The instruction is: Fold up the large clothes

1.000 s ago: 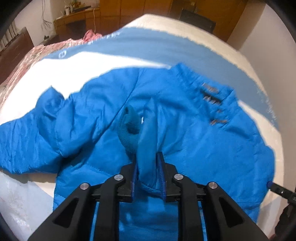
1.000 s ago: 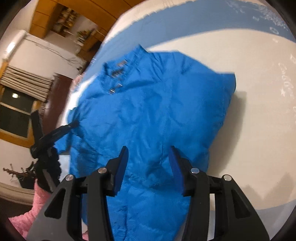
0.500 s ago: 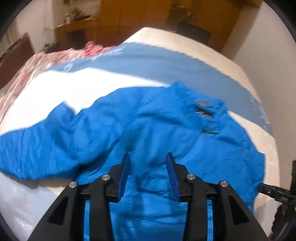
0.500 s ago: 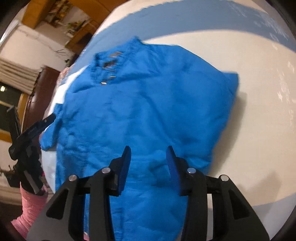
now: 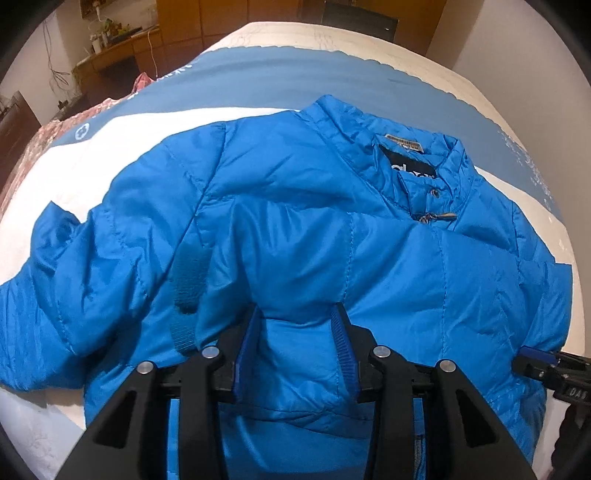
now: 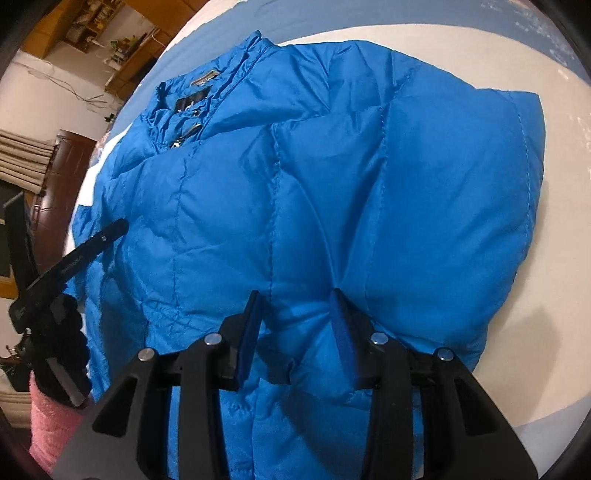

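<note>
Blue puffer jacket [image 5: 314, 236] is lying front-up on the bed [image 5: 258, 85] with one sleeve [image 5: 207, 266] already tucked across its chest, while left gripper [image 5: 297, 321] is hovering unclenched and right gripper [image 6: 295, 306] is narrowing on nothing, leaving further folds.

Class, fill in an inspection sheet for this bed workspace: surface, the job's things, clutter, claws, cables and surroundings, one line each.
Surface: bed, white and blue cover.
Job's things: blue jacket lying flat, collar away from the cameras, one sleeve spread sideways.
Clutter: pink patterned cloth at the bed's edge.
Claws: left claw open over the jacket; right claw closing, fabric bunched between its jaws.
Cables: wires on the far wall.
Surroundings: wooden cabinets, curtain.
</note>
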Demonstrator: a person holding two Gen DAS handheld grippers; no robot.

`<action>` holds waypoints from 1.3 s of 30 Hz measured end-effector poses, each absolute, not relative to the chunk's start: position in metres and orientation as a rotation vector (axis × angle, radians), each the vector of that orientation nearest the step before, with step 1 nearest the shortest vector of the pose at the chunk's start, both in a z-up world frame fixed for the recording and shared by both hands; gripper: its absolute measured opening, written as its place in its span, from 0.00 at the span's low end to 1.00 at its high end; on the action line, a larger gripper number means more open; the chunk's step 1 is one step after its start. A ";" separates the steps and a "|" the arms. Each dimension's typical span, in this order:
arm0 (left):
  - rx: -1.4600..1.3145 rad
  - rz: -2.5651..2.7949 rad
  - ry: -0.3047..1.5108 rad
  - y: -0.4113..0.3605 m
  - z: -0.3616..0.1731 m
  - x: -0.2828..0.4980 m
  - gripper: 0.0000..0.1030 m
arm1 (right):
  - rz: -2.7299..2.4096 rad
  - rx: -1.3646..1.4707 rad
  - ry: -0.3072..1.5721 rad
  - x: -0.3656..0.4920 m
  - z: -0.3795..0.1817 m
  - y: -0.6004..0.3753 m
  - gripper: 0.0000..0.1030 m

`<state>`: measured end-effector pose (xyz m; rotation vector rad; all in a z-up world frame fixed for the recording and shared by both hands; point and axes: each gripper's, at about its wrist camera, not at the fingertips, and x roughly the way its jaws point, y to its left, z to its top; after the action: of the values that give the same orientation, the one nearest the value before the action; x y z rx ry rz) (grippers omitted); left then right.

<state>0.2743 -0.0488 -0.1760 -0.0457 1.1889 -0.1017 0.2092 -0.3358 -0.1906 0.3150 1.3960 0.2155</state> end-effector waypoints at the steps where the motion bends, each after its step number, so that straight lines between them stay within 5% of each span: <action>1: -0.049 -0.105 1.193 -0.047 -0.174 0.273 0.39 | 0.200 0.296 1.408 0.211 -0.189 -0.333 0.37; 5: -0.123 -0.128 1.164 -0.024 -0.138 0.261 0.40 | 0.192 0.310 1.335 0.202 -0.144 -0.325 0.39; 10: -0.171 -0.044 1.095 0.067 -0.093 0.215 0.56 | 0.171 0.214 1.288 0.184 -0.100 -0.293 0.46; 22: -0.470 0.498 1.153 0.375 -0.127 0.097 0.63 | 0.081 0.146 1.324 0.173 -0.102 -0.257 0.49; 35: -0.661 0.518 1.159 0.444 -0.174 0.121 0.77 | 0.030 0.074 1.353 0.170 -0.098 -0.234 0.50; 38: -0.668 0.529 1.143 0.441 -0.173 0.123 0.74 | 0.025 0.075 1.360 0.169 -0.101 -0.235 0.50; 39: -0.668 0.531 1.135 0.441 -0.173 0.124 0.58 | 0.026 0.077 1.361 0.169 -0.102 -0.234 0.50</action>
<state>0.1242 0.4412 -0.1728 -0.6683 1.1350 0.5314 0.1686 -0.2345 -0.1017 0.0774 1.3612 0.0255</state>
